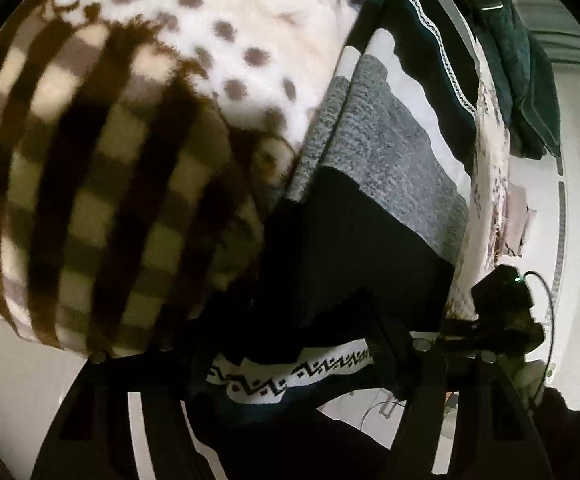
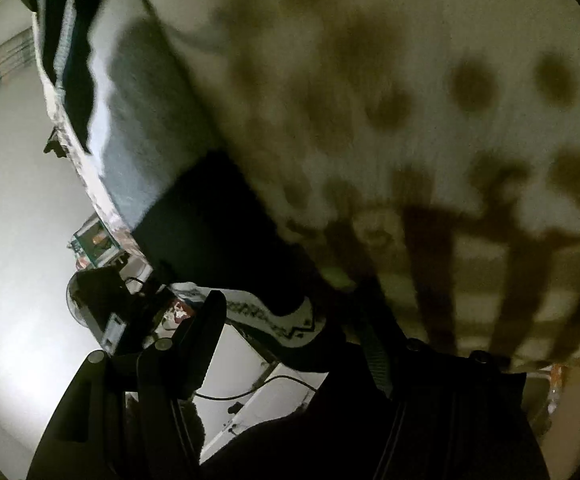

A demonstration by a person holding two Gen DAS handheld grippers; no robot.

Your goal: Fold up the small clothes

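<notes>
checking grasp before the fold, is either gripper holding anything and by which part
Both grippers, left and right, appear to pinch the patterned hem of the dark banded garment.

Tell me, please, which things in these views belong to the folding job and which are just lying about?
Part of the job:
- fuzzy cream garment with brown dots and checks, hanging close before both cameras
- left claw
- right claw

Just lying about:
- black, grey and white striped blanket
- dark teal cloth, heaped beyond the blanket
- small green box
</notes>
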